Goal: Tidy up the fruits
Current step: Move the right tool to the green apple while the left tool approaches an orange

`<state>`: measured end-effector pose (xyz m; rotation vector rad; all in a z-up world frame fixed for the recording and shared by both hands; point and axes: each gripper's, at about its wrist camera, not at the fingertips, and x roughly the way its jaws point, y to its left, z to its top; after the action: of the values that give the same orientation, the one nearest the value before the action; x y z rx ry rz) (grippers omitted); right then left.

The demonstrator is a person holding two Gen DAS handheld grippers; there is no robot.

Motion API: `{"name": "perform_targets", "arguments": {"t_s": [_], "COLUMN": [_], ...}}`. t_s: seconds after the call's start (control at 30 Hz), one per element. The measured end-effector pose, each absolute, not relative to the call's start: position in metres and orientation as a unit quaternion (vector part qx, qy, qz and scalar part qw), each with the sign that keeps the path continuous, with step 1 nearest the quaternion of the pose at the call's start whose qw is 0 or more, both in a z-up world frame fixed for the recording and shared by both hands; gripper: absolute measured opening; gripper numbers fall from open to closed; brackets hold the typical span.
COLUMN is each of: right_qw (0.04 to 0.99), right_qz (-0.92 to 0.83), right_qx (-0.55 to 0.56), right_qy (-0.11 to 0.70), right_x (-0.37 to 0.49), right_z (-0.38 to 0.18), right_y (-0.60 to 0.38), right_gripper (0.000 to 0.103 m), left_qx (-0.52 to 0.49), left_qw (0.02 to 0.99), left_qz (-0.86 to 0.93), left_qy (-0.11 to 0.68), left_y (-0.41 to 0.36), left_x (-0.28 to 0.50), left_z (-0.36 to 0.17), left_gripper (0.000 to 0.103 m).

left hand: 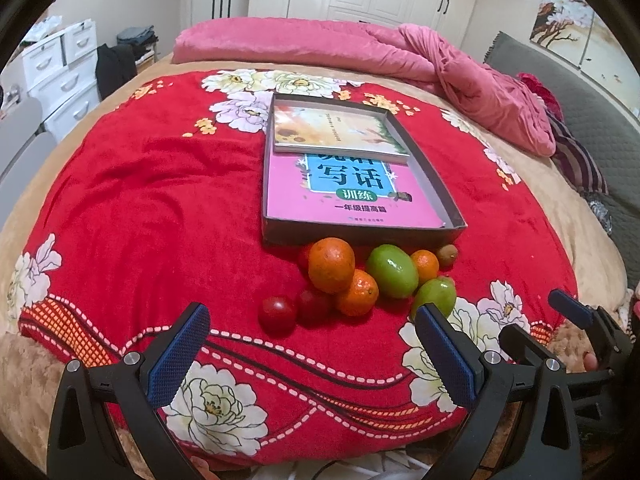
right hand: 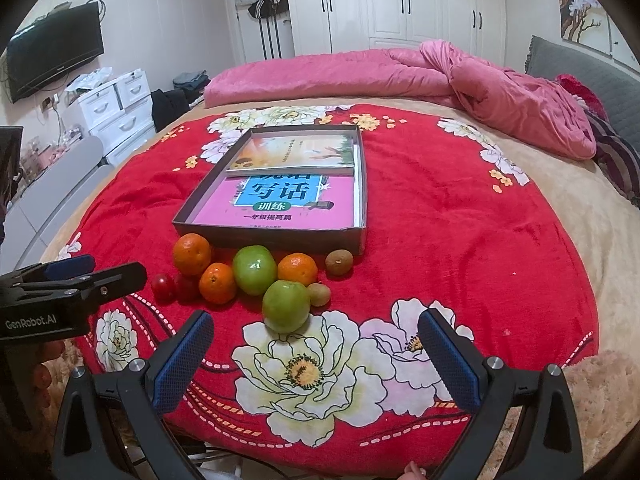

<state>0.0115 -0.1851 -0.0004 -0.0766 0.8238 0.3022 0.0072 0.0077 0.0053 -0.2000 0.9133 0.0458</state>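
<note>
- Left wrist view: my left gripper [left hand: 312,344] hangs spread wide and empty above the red floral blanket [left hand: 140,208]. The fruit lies just ahead in a loose cluster: a large orange [left hand: 331,265], a smaller tangerine [left hand: 357,293] touching it, two cherry tomatoes [left hand: 277,315], two green fruits [left hand: 392,271], all just short of the shallow cardboard tray [left hand: 360,234]. The tray holds only a pink workbook [left hand: 348,196] and a second book [left hand: 336,130].
- Right wrist view: my right gripper [right hand: 316,350] is likewise released, nothing between its pads, with the nearest green fruit [right hand: 286,305] just beyond it. Two small brown fruits, possibly longans [right hand: 339,262], sit at the cluster's right edge.
- Progress: I judge sorting has not begun; every fruit rests on the blanket, none gripped, none in the tray.
</note>
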Motion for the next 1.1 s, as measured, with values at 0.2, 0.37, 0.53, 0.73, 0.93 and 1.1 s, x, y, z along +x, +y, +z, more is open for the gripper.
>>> {"name": "perform_targets", "arguments": {"t_s": [0.2, 0.37, 0.53, 0.73, 0.93, 1.1], "right_qw": [0.897, 0.887, 0.876, 0.868, 0.860, 0.848], "right_qz": [0.146, 0.153, 0.171, 0.183, 0.181, 0.183], "right_qx": [-0.035, -0.030, -0.031, -0.030, -0.005, 0.009], "right_qy": [0.417, 0.435, 0.449, 0.460, 0.477, 0.497], "right_x": [0.020, 0.028, 0.033, 0.038, 0.049, 0.058], "right_z": [-0.011, -0.021, -0.029, -0.036, -0.044, -0.055], "right_y": [-0.184, -0.179, -0.172, -0.166, -0.167, -0.165], "right_gripper": [0.103, 0.103, 0.103, 0.103, 0.094, 0.077], "left_qx": [-0.100, -0.100, -0.095, -0.098, -0.108, -0.116], "left_qw": [0.883, 0.878, 0.876, 0.872, 0.870, 0.869], "left_qz": [0.026, 0.026, 0.025, 0.001, -0.012, -0.019], "left_qy": [0.459, 0.467, 0.472, 0.480, 0.480, 0.480], "left_y": [0.014, 0.018, 0.019, 0.016, 0.016, 0.019], "left_x": [0.018, 0.026, 0.036, 0.048, 0.055, 0.060], "left_z": [-0.006, -0.011, -0.014, -0.018, -0.021, -0.023], "left_gripper": [0.102, 0.102, 0.102, 0.102, 0.096, 0.087]}}
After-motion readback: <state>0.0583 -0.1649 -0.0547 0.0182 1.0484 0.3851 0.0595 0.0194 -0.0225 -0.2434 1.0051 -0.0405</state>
